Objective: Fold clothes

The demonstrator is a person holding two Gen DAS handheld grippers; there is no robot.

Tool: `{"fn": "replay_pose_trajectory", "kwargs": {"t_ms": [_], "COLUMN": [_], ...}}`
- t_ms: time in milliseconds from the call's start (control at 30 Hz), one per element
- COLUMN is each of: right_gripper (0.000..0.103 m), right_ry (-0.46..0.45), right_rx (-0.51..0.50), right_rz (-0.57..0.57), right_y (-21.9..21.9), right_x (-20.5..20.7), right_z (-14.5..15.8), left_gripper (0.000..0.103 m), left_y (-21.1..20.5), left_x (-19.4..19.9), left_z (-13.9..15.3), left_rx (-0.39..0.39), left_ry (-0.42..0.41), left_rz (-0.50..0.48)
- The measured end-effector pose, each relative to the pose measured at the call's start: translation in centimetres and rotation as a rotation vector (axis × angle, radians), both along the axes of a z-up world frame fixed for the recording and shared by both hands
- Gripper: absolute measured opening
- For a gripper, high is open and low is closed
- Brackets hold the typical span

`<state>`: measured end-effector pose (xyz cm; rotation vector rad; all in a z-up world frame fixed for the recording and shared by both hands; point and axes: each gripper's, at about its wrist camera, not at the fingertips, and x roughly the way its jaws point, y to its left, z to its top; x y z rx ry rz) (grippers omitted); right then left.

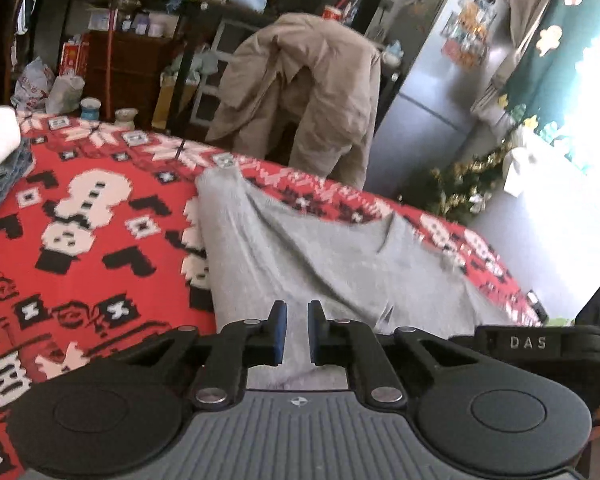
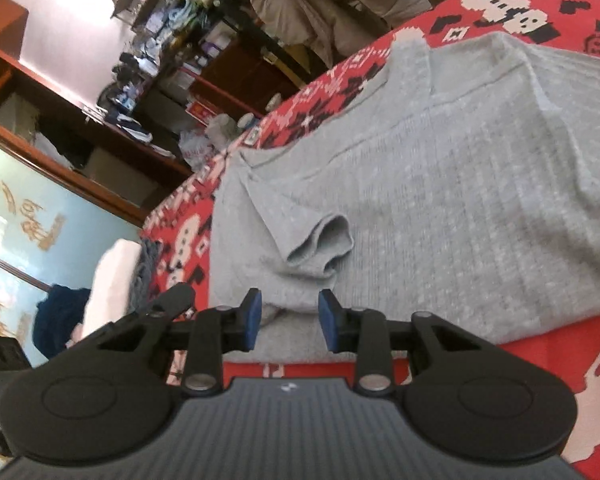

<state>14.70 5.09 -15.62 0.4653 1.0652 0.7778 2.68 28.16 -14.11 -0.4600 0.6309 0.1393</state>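
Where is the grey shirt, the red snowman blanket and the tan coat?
Grey knit shirt (image 2: 460, 200): right wrist view, its body.
Red snowman-patterned blanket (image 1: 100, 248): left wrist view, bare patterned part.
Tan coat (image 1: 312, 92): left wrist view, its draped middle.

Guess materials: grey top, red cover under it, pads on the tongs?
Grey top: soft ribbed knit, heathered, matte; likely cotton blend. Red cover: knit-look fabric with a blocky snowman pattern; possibly printed. Pads: blue, matte, probably rubber or foam.

Daylight floods in from the overexposed bright window (image 1: 592, 92), perhaps blowing out detail there. Both fisheye views curve strongly at the edges, and the cluttered dark wooden shelves (image 2: 148, 92) look soft and blurred.
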Motion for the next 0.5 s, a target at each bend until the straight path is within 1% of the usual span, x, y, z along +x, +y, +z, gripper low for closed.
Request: {"fn": "replay_pose_trajectory", "kwargs": {"t_ms": [33, 67, 100, 200, 333, 367, 433, 467, 500], "right_gripper": [0.034, 0.020, 0.000, 0.000, 0.000, 0.003, 0.013, 0.024, 0.030], "right_ry": [-0.006, -0.018, -0.028, -0.033, -0.040, -0.041, -0.045, -0.046, -0.046], "right_rx": [-0.018, -0.037, -0.051, -0.051, -0.051, -0.051, -0.052, -0.052, -0.051], "right_rz": [-0.003, -0.009, -0.010, -0.013, -0.017, -0.018, -0.019, -0.020, -0.022], "right_y": [0.3, 0.6, 0.7, 0.4, 0.0, -0.1, -0.3, -0.3, -0.4], "right_x": [0.0, 0.0, 0.0, 0.0, -0.1, -0.1, -0.1, -0.1, -0.1], "right_z": [-0.1, -0.2, -0.2, -0.2, -0.3, -0.3, -0.3, -0.3, -0.3], "left_gripper": [0.010, 0.010, 0.010, 0.010, 0.010, 0.010, 0.010, 0.010, 0.010], "left_y": [0.2, 0.3, 0.4, 0.5, 0.2, 0.1, 0.0, -0.1, -0.2], "left_x": [0.0, 0.1, 0.1, 0.1, 0.3, 0.4, 0.5, 0.6, 0.8], "left_z": [-0.3, -0.6, -0.7, -0.6, -0.5, -0.6, -0.8, -0.9, -1.0], "left_rx": [-0.011, -0.020, -0.025, -0.028, -0.014, -0.013, -0.010, -0.006, 0.001], "left_ry": [0.010, 0.019, 0.025, 0.023, 0.025, 0.028, 0.037, 0.042, 0.047], "left_rz": [0.002, 0.003, 0.002, -0.015, -0.044, -0.050, -0.059, -0.063, -0.066]}}
